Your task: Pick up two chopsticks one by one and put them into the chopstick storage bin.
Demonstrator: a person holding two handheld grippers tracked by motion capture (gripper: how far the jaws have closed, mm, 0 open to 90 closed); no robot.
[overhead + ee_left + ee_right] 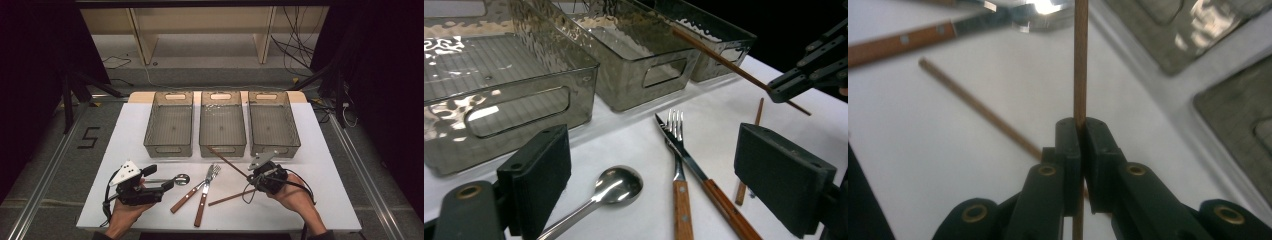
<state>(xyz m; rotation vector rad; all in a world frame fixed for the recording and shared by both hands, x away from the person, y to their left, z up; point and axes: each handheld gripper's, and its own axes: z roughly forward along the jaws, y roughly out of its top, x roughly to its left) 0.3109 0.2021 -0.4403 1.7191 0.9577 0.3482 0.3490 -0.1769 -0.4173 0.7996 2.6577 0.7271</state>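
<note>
While my right jaws [1081, 131] are clenching a thin brown wooden chopstick [1080, 60] near its low end above the white bench [150, 125], it is feeling light, stiff, prone to pivoting; my left jaws [664, 185] are gaping, released.

free: table right edge [325, 190] | blocked: cutlery [202, 187] centre, bins [222, 125] behind

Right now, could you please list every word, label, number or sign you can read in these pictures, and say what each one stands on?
"5": a dark figure marked on the grey floor left of the table, seen in the high view.
Nothing else can be read: the three clear bins, the fork, the knife, the spoon and the chopsticks show no lettering.
</note>
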